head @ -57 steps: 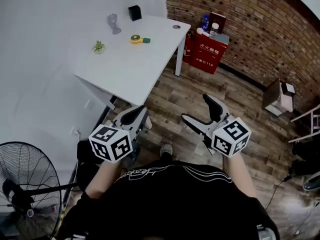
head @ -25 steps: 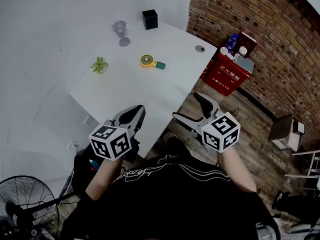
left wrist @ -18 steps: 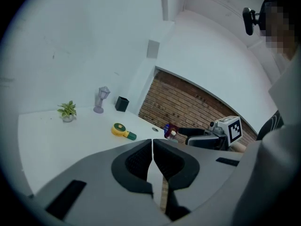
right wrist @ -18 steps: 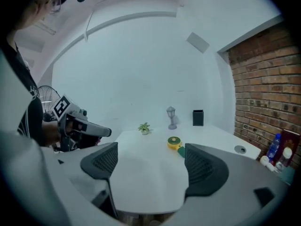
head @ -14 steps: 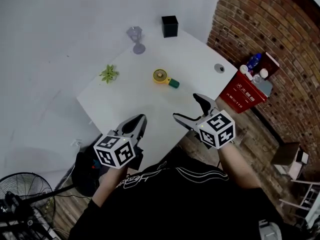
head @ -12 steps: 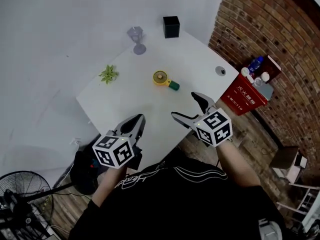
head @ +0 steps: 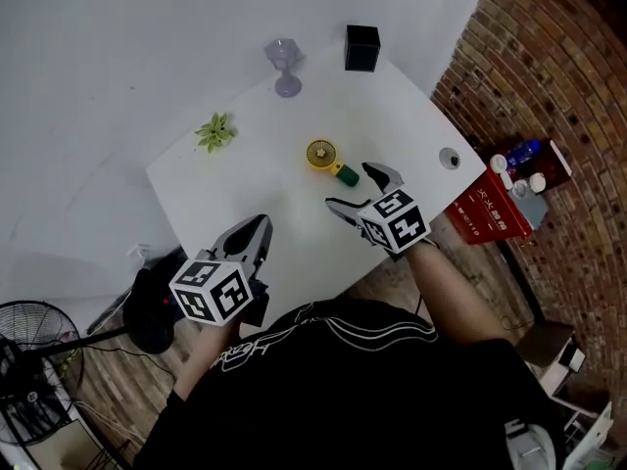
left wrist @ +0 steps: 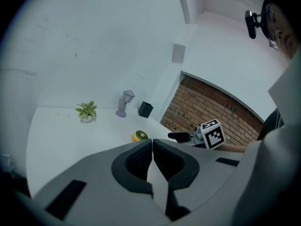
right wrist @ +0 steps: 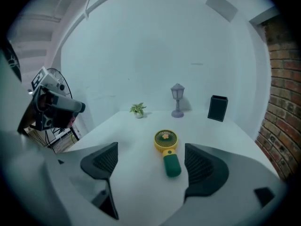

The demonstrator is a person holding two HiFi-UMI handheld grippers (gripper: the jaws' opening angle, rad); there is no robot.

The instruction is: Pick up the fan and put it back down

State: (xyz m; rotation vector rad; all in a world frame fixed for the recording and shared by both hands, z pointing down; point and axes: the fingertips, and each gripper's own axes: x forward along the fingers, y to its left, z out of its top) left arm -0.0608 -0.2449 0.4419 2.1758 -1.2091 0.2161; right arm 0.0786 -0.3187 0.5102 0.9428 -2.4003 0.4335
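Task barely begun, by the look of it; the small hand fan with yellow round head and green handle [head: 330,161] lies flat on the white bench [head: 245,189], mid-bench toward the right side, not lifted; grasp, lift and set-down are all left to do.

Right hand-held gripper [head: 350,186] is wide open and holds nothing; it hovers just near of the fan's handle end, close but apparently not touching. In the right gripper view the fan [right wrist: 168,150] sits ahead of the spread jaws of the right hand-held gripper [right wrist: 150,165], slightly right of centre.

Left hand-held gripper [head: 255,231] has its pads pressed together with nothing between them, as the left gripper view shows [left wrist: 152,144]; it is over the near-left edge of the bench, well apart from the fan.

Fan's grille faces up. Long axis runs far-left to near-right in the head view, head at the far end and green handle pointing at the right hand-held gripper; roughly in line with that gripper's approach.

Also on the bench, far side, apart from the fan: small green potted plant [head: 214,130]; lilac lantern-shaped ornament [head: 285,67]; black cube-shaped box [head: 361,48].
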